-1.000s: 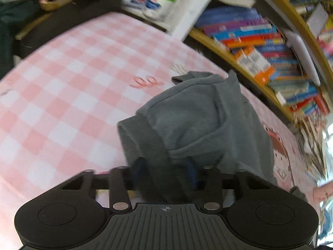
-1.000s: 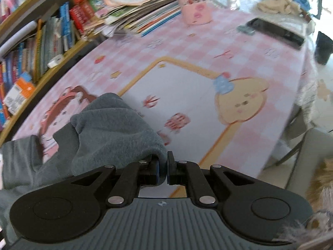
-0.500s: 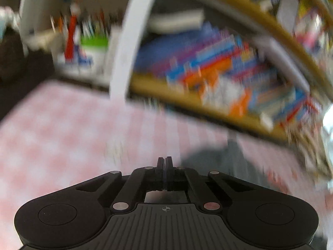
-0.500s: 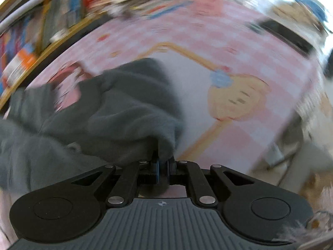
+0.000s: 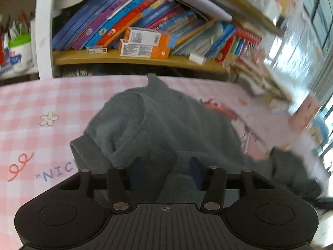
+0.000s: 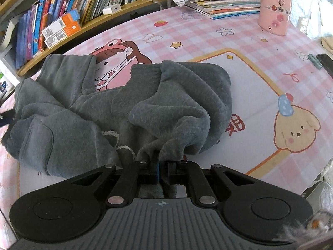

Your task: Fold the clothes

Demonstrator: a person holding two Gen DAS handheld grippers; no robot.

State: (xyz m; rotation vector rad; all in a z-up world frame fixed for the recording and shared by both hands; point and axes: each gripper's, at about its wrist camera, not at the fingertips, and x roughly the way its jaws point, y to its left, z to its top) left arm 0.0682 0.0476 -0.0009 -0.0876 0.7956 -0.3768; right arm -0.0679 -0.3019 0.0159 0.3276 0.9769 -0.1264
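A grey fleece garment [image 6: 108,104] lies crumpled on the pink checked tablecloth [image 6: 239,27]. My right gripper [image 6: 163,166] is shut on a bunched edge of the garment at its near side. In the left wrist view the same grey garment [image 5: 149,125] fills the middle. My left gripper [image 5: 165,170] is open, with its fingers spread over the cloth and fabric lying between them.
A bookshelf [image 5: 133,60] full of books runs along the far edge of the table. A stack of magazines [image 6: 218,2] and a pink box [image 6: 274,6] stand at the back right. A dark phone [image 6: 325,62] lies near the right edge.
My left gripper swung away shut and empty, then came back over the garment and opened. My right gripper kept its grip and pulled the cloth toward the near side.
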